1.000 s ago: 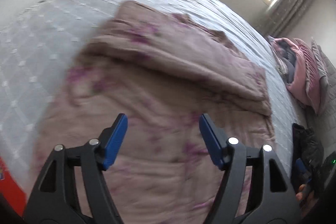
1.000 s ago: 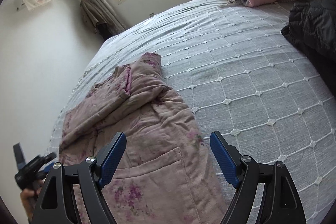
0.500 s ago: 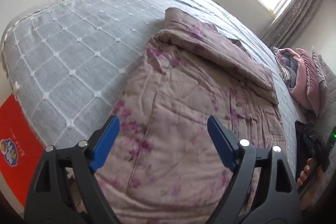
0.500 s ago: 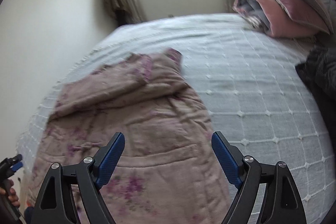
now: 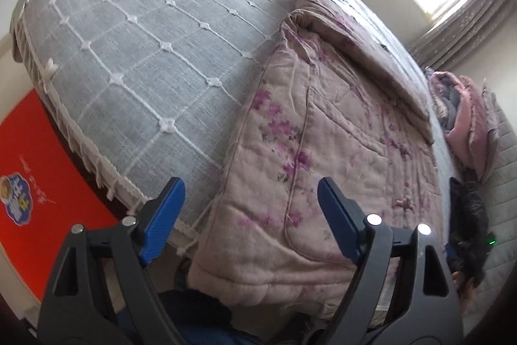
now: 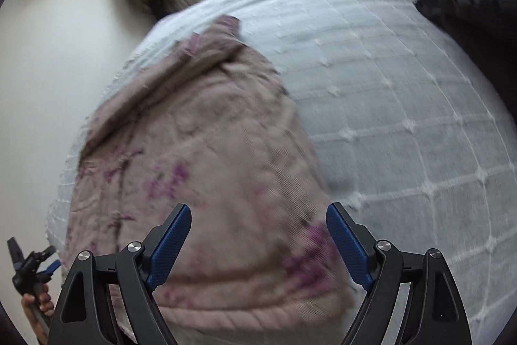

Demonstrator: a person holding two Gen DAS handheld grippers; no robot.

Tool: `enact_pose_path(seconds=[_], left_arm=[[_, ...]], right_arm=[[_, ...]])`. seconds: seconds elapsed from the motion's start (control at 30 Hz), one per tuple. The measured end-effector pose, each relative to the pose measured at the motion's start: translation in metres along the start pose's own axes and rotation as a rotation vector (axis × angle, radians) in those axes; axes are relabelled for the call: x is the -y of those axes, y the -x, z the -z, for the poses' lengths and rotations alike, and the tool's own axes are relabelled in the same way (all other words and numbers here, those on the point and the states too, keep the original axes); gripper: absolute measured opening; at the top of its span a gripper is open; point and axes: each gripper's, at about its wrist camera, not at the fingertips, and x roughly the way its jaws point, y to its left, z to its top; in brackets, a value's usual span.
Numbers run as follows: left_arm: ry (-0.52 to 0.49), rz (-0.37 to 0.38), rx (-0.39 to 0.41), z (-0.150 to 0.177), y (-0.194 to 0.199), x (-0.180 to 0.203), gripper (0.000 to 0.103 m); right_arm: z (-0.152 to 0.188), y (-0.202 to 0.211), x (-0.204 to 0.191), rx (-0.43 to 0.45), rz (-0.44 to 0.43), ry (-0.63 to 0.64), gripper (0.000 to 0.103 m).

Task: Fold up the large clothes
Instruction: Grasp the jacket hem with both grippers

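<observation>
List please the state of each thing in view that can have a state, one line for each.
Left hand-held gripper: open, nothing between its pads.
Right hand-held gripper: open, holding nothing.
Floral padded coat: lying flat on the bed, one sleeve folded across the body, hem at the near edge.
Bedspread: spread smooth.
Pink quilt: folded in a pile.
Curtains: drawn aside, window uncovered.

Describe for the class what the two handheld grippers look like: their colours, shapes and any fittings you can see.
Both match. The left gripper and right gripper each have two black plastic arms with triangular cut-outs and round silver pivot bolts. Their fingers end in long, ribbed blue pads that angle outward. No cables or markings show, and no sleeve is visible.
</observation>
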Motion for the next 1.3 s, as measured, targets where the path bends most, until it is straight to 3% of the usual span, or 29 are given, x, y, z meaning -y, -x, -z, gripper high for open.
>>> enact_pose_path(seconds=[0.07, 0.13, 0.27, 0.37, 0.47, 0.7, 0.87, 1.03, 1.13, 1.2, 1.23, 1.3], left_arm=[[0.008, 0.033, -0.015, 0.008, -0.001, -0.003, 0.084], [-0.001, 0.01, -0.016, 0.011, 0.0, -0.004, 0.084], [0.027, 0.036, 0.016, 0.013, 0.01, -0.009, 0.084], [0.084, 0.085, -0.045, 0.014, 0.002, -0.014, 0.074], [0.097, 0.08, -0.038, 0.014, -0.001, -0.011, 0.062], [0.022, 0.05, -0.012, 0.019, 0.0, 0.0, 0.061], [-0.011, 0.051, -0.066, 0.018, -0.008, -0.001, 0.061], [-0.018, -0.049, -0.081, 0.018, -0.015, 0.006, 0.061], [-0.066, -0.062, -0.066, 0.02, -0.016, 0.017, 0.06], [-0.103, -0.092, -0.052, 0.023, -0.019, 0.025, 0.049], [-0.116, -0.107, -0.051, 0.024, -0.02, 0.027, 0.04], [-0.142, -0.132, -0.042, 0.026, -0.022, 0.032, 0.032]], right_arm=[[0.008, 0.0, 0.016, -0.028, 0.006, -0.064, 0.086], [0.014, 0.007, 0.033, -0.027, -0.031, -0.132, 0.085], [0.025, 0.016, 0.053, -0.023, -0.093, -0.207, 0.077], [0.03, 0.011, 0.059, -0.052, -0.078, -0.235, 0.066], [0.032, 0.0, 0.059, -0.09, -0.097, -0.262, 0.051], [0.035, -0.008, 0.057, -0.111, -0.113, -0.28, 0.049], [0.035, -0.008, 0.061, -0.116, -0.14, -0.311, 0.049], [0.035, -0.015, 0.058, -0.12, -0.13, -0.335, 0.051], [0.035, -0.017, 0.051, -0.116, -0.133, -0.316, 0.052], [0.034, -0.018, 0.045, -0.111, -0.13, -0.293, 0.051], [0.034, -0.017, 0.044, -0.096, -0.137, -0.295, 0.046], [0.033, -0.016, 0.04, -0.083, -0.171, -0.293, 0.039]])
